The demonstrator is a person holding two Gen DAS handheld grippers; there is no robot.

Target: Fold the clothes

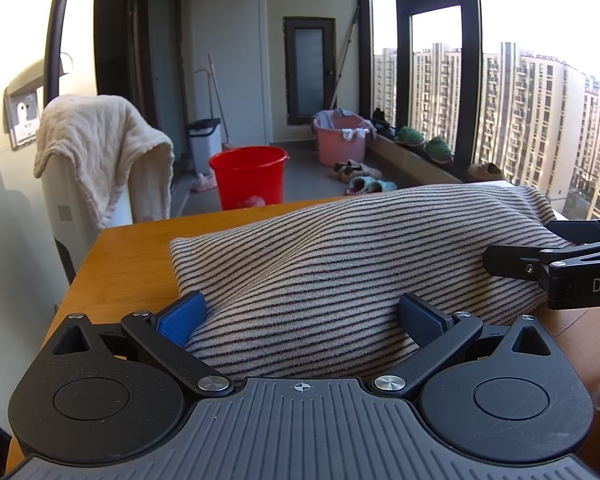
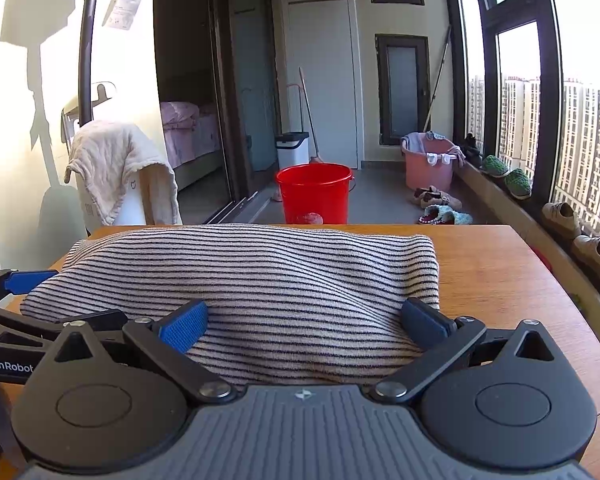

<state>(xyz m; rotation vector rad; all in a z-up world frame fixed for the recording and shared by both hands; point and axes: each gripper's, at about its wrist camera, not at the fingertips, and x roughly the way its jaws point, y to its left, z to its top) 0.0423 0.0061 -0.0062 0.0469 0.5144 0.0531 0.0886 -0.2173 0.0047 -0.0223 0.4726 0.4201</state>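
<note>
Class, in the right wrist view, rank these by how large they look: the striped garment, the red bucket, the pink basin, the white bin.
1. striped garment, though nearness inflates it
2. red bucket
3. pink basin
4. white bin, partly hidden by the bucket, so its place against the basin is unsure

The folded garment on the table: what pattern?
Beige with thin dark horizontal stripes; clearest in the right wrist view.
</note>
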